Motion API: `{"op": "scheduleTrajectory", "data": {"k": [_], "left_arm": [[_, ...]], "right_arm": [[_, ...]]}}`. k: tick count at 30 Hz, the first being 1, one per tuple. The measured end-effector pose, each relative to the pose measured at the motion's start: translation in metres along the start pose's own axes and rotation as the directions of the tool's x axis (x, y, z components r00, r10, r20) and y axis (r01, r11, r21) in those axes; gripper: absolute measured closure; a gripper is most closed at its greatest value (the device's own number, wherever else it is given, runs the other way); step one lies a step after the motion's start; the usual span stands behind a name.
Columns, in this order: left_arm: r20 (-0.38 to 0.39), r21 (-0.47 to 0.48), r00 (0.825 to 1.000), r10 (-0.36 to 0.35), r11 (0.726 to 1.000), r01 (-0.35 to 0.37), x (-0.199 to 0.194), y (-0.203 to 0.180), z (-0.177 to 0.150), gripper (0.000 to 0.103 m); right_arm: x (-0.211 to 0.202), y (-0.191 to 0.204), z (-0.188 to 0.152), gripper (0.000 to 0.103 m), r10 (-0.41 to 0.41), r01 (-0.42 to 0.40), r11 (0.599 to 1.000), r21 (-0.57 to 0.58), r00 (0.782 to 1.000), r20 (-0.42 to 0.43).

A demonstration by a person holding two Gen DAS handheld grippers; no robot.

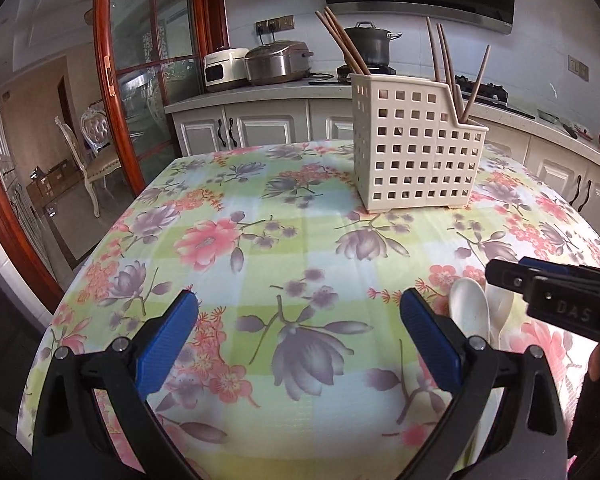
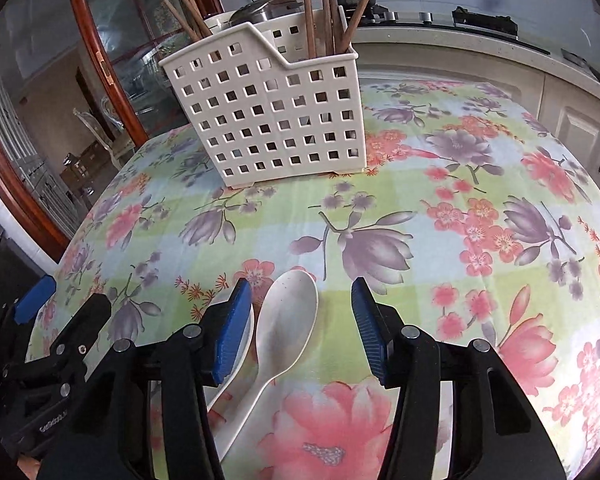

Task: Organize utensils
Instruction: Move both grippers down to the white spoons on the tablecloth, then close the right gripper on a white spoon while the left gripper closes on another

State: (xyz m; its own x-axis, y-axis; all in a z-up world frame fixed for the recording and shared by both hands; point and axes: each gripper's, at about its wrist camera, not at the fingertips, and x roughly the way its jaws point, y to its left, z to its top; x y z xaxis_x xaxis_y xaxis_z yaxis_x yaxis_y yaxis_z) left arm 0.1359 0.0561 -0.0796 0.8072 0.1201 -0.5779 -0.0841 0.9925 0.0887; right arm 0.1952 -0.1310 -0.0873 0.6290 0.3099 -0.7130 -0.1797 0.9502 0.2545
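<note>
A white perforated utensil holder (image 1: 416,144) stands on the floral tablecloth, with several wooden chopsticks (image 1: 346,46) upright in it; it also shows in the right wrist view (image 2: 272,116). A white spoon (image 2: 288,320) lies flat between the open fingers of my right gripper (image 2: 302,324). A second white spoon (image 2: 242,354) lies partly hidden under the right gripper's left finger. In the left wrist view the spoons (image 1: 470,312) lie just right of my left gripper (image 1: 300,328), which is open and empty above the cloth. The right gripper (image 1: 548,288) enters from the right there.
The table (image 1: 260,208) has rounded edges dropping off at left and front. Kitchen counter with rice cookers (image 1: 278,62), a pot (image 1: 370,44) and stove lies behind. A red-framed glass door (image 1: 140,80) stands at the left.
</note>
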Motion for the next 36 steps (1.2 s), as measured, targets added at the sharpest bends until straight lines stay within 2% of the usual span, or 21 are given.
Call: {"op": "scheduleTrajectory", "data": {"k": [7,10,17,20,23,25,31,36], "left_arm": [[0.003,0.000,0.999,-0.036,0.999,0.036,-0.001,0.003,-0.005,0.005],[-0.001,0.000,0.999,-0.050,0.999,0.050,0.001,0.003,-0.007,0.005],[-0.001,-0.013,0.998,-0.062,0.998,0.062,-0.001,0.007,-0.008,0.005],[-0.008,-0.011,0.998,-0.070,0.998,0.069,0.000,0.005,-0.009,0.005],[-0.017,-0.007,0.997,-0.080,0.997,0.080,0.001,0.001,-0.008,0.005],[-0.025,-0.006,0.996,-0.090,0.996,0.090,0.001,-0.003,-0.008,0.005],[-0.068,-0.009,0.988,-0.141,0.990,0.140,0.005,-0.016,-0.006,0.005],[-0.120,-0.012,0.971,-0.206,0.979,0.206,0.009,-0.036,-0.004,0.005]], "right_arm": [[0.009,0.003,0.003,0.058,-0.074,0.074,0.997,0.035,0.997,-0.002],[0.014,0.002,0.004,0.059,-0.079,0.080,0.995,0.050,0.997,-0.026],[0.021,0.018,-0.002,0.059,-0.131,0.130,0.991,-0.022,0.991,-0.036],[0.020,0.020,-0.004,0.066,-0.153,0.151,0.987,-0.055,0.988,-0.031],[0.018,0.017,-0.005,0.075,-0.140,0.137,0.988,-0.069,0.990,-0.031],[0.016,0.011,-0.005,0.088,-0.128,0.125,0.990,-0.072,0.991,-0.034],[0.005,-0.013,-0.008,0.090,-0.078,0.077,0.996,-0.035,0.997,-0.026],[-0.008,-0.033,-0.007,0.091,-0.049,0.049,0.999,-0.011,0.999,0.003]]}}
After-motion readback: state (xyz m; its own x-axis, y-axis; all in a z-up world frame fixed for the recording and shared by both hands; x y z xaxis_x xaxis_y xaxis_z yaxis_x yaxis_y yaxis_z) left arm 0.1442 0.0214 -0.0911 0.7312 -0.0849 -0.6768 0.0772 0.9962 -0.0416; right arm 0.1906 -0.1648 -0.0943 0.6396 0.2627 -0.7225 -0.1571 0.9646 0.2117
